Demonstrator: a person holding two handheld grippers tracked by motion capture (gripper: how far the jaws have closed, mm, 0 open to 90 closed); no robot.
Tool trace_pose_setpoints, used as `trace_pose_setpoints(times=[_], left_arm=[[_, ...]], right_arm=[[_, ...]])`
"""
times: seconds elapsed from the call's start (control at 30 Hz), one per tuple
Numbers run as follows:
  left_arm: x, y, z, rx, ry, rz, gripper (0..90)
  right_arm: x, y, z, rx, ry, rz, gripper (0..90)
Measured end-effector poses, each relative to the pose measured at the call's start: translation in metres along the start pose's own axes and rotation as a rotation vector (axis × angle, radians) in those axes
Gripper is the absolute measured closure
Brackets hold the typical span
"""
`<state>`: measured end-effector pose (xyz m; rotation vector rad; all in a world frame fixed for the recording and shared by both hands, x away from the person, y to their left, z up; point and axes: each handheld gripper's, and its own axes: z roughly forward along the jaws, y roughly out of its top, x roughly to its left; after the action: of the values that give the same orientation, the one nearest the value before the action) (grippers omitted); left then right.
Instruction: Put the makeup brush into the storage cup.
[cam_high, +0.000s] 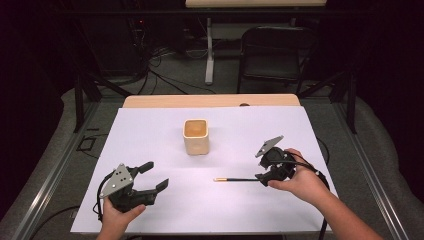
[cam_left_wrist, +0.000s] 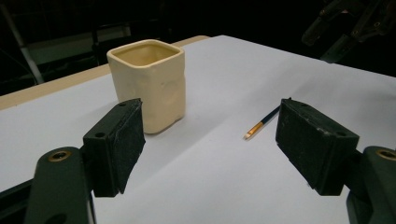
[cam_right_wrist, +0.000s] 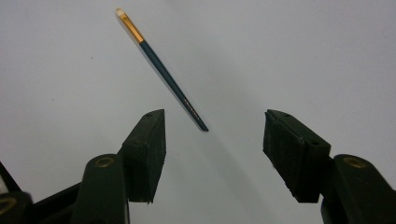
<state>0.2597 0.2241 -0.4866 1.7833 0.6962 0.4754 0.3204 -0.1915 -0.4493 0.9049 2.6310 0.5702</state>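
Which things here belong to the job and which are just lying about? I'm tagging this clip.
In the job:
paintbrush, lying flat on the white sheet
right gripper, open over the brush's handle end
cup, upright, empty as far as visible

Just about:
left gripper, open, off to the side
chair behind the table

left gripper (cam_high: 156, 176) agape, right gripper (cam_high: 260, 165) agape

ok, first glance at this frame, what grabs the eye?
The cream square cup standing upright mid-table on the white sheet. Then the thin paintbrush lying flat to its right, bristle end toward the cup side, with the right gripper open over its handle end. The left gripper is open, near the front left.
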Motion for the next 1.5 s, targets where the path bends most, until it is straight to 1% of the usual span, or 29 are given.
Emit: trace_pose_setpoints(times=[0.07, 0.2, 0.23, 0.27, 0.33, 0.43, 0.47, 0.5, 0.53, 0.6, 0.63, 0.67, 0.7, 0.73, 0.77, 0.83, 0.9, 1.07, 1.13, 1.17, 1.3, 1.4, 1.47, 1.5], left_arm=[[0.000, 0.000, 0.000, 0.001, 0.000, 0.001, 23.8], [0.000, 0.000, 0.000, 0.001, 0.000, 0.000, 23.8], [0.000, 0.000, 0.000, 0.000, -0.001, 0.000, 23.8], [0.000, 0.000, 0.000, 0.000, 0.000, 0.000, 23.8], [0.000, 0.000, 0.000, 0.000, -0.001, 0.000, 23.8], [0.000, 0.000, 0.000, 0.001, -0.001, 0.000, 23.8], [0.000, 0.000, 0.000, 0.001, -0.001, 0.000, 23.8], [0.000, 0.000, 0.000, 0.001, -0.001, 0.001, 23.8], [0.000, 0.000, 0.000, 0.002, -0.001, 0.001, 23.8], [0.000, 0.000, 0.000, 0.002, -0.001, 0.001, 23.8], [0.000, 0.000, 0.000, 0.001, -0.001, 0.001, 23.8], [0.000, 0.000, 0.000, 0.001, -0.001, 0.001, 23.8], [0.000, 0.000, 0.000, 0.001, -0.001, 0.001, 23.8], [0.000, 0.000, 0.000, 0.002, -0.001, 0.001, 23.8], [0.000, 0.000, 0.000, 0.002, -0.001, 0.001, 23.8], [0.000, 0.000, 0.000, 0.003, -0.002, 0.002, 23.8], [0.000, 0.000, 0.001, 0.002, -0.003, 0.002, 23.8], [0.000, 0.000, 0.001, 0.002, -0.003, 0.002, 23.8], [0.000, 0.000, 0.001, 0.002, -0.003, 0.002, 23.8], [0.000, 0.000, 0.001, 0.003, -0.004, 0.002, 23.8], [0.000, 0.000, 0.001, 0.005, -0.004, 0.004, 23.8], [0.000, 0.000, 0.001, 0.006, -0.004, 0.003, 23.8], [0.000, 0.000, 0.001, 0.006, -0.004, 0.003, 23.8], [0.000, 0.000, 0.001, 0.006, -0.004, 0.003, 23.8]], right_arm=[[-0.001, 0.001, 0.002, 0.032, 0.006, -0.002, 39.6], [-0.005, 0.003, 0.006, 0.114, 0.027, -0.004, 40.6], [-0.006, 0.005, 0.007, 0.146, 0.039, -0.010, 40.7], [-0.006, 0.005, 0.007, 0.146, 0.039, -0.010, 40.7], [-0.007, 0.006, 0.008, 0.171, 0.043, -0.016, 40.8], [-0.008, 0.007, 0.011, 0.180, 0.049, -0.028, 41.3], [-0.009, 0.008, 0.011, 0.196, 0.053, -0.032, 41.5], [-0.011, 0.009, 0.013, 0.200, 0.056, -0.045, 42.1], [-0.011, 0.009, 0.014, 0.207, 0.057, -0.043, 42.5], [-0.013, 0.010, 0.016, 0.218, 0.050, -0.059, 42.7], [-0.014, 0.011, 0.016, 0.230, 0.052, -0.058, 42.7], [-0.014, 0.011, 0.016, 0.223, 0.053, -0.058, 42.7], [-0.015, 0.012, 0.016, 0.236, 0.052, -0.067, 42.7], [-0.015, 0.012, 0.017, 0.233, 0.053, -0.062, 42.7], [-0.016, 0.013, 0.016, 0.248, 0.052, -0.066, 42.7], [-0.016, 0.014, 0.017, 0.244, 0.052, -0.065, 42.7], [-0.016, 0.015, 0.017, 0.254, 0.050, -0.071, 42.7], [-0.018, 0.017, 0.017, 0.269, 0.050, -0.096, 42.6], [-0.018, 0.018, 0.017, 0.277, 0.050, -0.115, 42.5], [-0.018, 0.019, 0.017, 0.286, 0.053, -0.136, 42.5], [-0.017, 0.022, 0.019, 0.303, 0.066, -0.189, 42.3], [-0.015, 0.026, 0.022, 0.312, 0.069, -0.210, 41.8], [-0.015, 0.027, 0.023, 0.317, 0.069, -0.212, 41.8], [-0.014, 0.028, 0.024, 0.311, 0.066, -0.212, 41.7]])
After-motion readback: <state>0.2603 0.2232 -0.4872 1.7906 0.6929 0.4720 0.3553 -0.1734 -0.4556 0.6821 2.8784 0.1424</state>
